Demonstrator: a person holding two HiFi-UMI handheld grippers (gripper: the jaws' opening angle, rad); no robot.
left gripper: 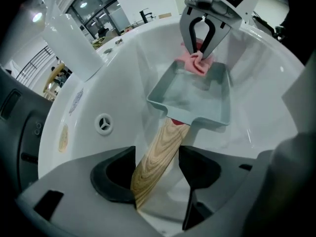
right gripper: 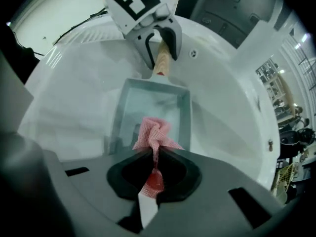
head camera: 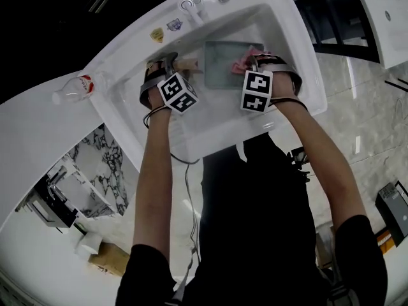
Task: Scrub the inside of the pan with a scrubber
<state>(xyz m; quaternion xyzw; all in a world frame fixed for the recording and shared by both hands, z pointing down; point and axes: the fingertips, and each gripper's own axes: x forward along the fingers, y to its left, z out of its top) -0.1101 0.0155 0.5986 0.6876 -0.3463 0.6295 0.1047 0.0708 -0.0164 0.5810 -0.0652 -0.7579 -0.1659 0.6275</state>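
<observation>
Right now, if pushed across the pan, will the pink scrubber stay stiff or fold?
Likely floppy: the scrubber is crumpled mesh, bunched at the right gripper. Probably light, being thin net; it may fold on the pan.

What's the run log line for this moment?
left gripper: open around pan handle | right gripper: shut on pink scrubber | pan: in sink
</observation>
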